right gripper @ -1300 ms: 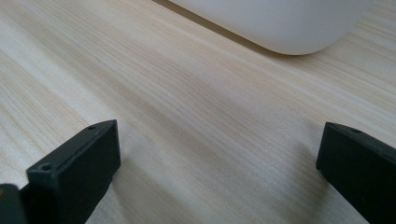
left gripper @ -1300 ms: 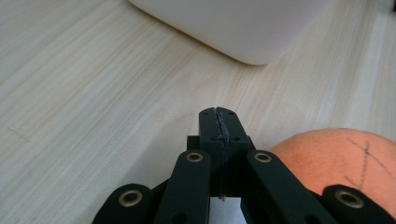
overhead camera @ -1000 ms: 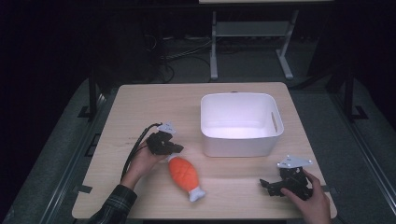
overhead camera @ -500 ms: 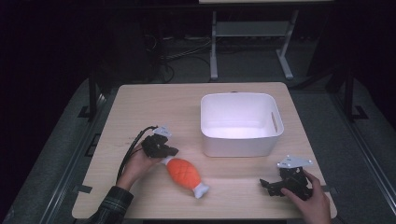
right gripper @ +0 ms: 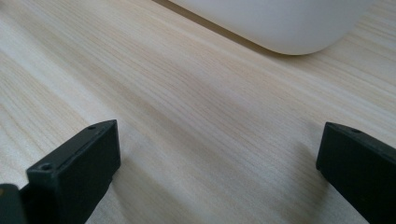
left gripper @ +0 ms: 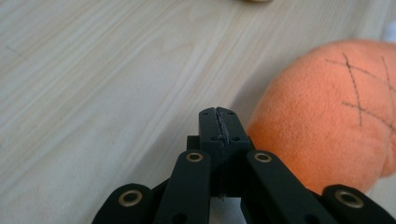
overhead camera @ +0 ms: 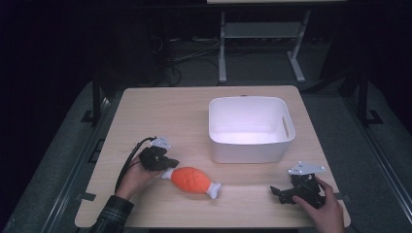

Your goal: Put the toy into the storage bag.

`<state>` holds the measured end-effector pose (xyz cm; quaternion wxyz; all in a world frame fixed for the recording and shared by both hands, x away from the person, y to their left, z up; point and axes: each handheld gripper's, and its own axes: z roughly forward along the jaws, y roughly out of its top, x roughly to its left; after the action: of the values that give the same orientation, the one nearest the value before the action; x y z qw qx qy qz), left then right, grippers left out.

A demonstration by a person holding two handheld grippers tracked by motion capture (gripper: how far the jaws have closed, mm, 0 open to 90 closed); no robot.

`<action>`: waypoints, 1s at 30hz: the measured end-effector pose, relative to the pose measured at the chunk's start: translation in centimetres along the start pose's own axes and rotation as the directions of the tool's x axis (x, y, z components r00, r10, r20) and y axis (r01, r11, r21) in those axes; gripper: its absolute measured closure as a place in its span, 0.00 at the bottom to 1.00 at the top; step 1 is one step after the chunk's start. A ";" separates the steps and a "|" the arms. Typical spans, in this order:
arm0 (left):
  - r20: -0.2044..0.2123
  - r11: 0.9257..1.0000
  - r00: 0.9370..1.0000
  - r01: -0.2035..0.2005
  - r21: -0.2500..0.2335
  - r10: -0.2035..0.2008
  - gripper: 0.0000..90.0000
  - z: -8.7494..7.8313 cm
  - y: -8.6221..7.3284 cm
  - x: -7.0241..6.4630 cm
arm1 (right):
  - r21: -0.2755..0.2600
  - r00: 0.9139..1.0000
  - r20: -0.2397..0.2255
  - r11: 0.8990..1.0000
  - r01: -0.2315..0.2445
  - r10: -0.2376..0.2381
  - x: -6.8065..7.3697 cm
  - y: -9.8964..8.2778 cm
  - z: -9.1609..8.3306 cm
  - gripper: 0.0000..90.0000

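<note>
Since a second ago my left gripper (overhead camera: 170, 164) has slid toward the table's left edge, dragging the orange plush drumstick (overhead camera: 193, 179) along. Its jaws are pressed together beside the toy's near end; my right gripper (overhead camera: 280, 193) rests wide apart near the white bin (overhead camera: 250, 145).

On the surface (overhead camera: 160, 111), the toy (overhead camera: 193, 179) lies lower left of the bin (overhead camera: 250, 127), between both grippers.
</note>
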<state>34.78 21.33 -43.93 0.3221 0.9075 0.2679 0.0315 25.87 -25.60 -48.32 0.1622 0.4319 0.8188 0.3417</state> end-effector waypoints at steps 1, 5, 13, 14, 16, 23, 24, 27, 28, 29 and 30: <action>-0.002 1.000 1.000 -0.003 -0.002 0.003 1.00 -0.1 -0.1 -0.1 | 0.000 1.000 0.000 1.000 0.000 0.000 0.0 0.0 0.0 0.00; -0.001 1.000 1.000 0.007 -0.001 -0.007 0.99 -0.4 -0.4 -0.5 | 0.000 1.000 0.000 1.000 0.000 0.000 0.0 0.0 0.0 0.00; -0.003 1.000 1.000 0.011 -0.005 -0.011 0.99 -1.3 -1.8 -1.6 | 0.000 1.000 0.000 1.000 0.000 0.000 0.0 0.0 0.0 0.00; -0.004 1.000 1.000 0.010 -0.005 -0.010 0.99 -1.4 -1.9 -1.6 | 0.000 1.000 0.000 1.000 0.000 0.000 0.0 0.0 0.0 0.00; -0.002 1.000 1.000 0.016 -0.014 -0.016 0.99 -1.7 -2.3 -1.8 | 0.000 1.000 0.000 1.000 0.000 0.000 0.0 0.0 0.0 0.00; -0.001 0.999 1.000 0.026 -0.028 -0.026 0.99 -2.3 -3.2 -2.5 | 0.000 1.000 0.000 1.000 0.000 0.000 0.0 0.0 0.0 0.00; -0.004 0.999 1.000 0.023 -0.022 -0.024 0.99 -2.4 -3.3 -2.6 | 0.000 1.000 0.000 1.000 0.000 0.000 0.0 0.0 0.0 0.00; -0.005 0.999 1.000 0.024 -0.026 -0.024 0.99 -2.7 -3.7 -2.9 | 0.000 1.000 0.000 1.000 0.000 0.000 0.0 0.0 0.0 0.00; -0.006 0.999 0.999 0.032 -0.035 -0.032 0.99 -2.8 -3.9 -3.1 | 0.000 1.000 0.000 1.000 0.000 0.000 0.0 0.0 0.0 0.00; -0.005 0.999 0.999 0.033 -0.033 -0.033 0.99 -2.9 -4.0 -3.2 | 0.000 1.000 0.000 1.000 0.000 0.000 0.0 0.0 0.0 0.00; -0.005 0.999 1.000 0.028 -0.032 -0.028 0.99 -3.0 -4.1 -3.2 | 0.000 1.000 0.000 1.000 0.000 0.000 0.0 0.0 0.0 0.00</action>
<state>29.45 24.05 -43.67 0.3362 0.8983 0.2809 0.0335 25.87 -25.60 -48.32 0.1623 0.4318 0.8188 0.3417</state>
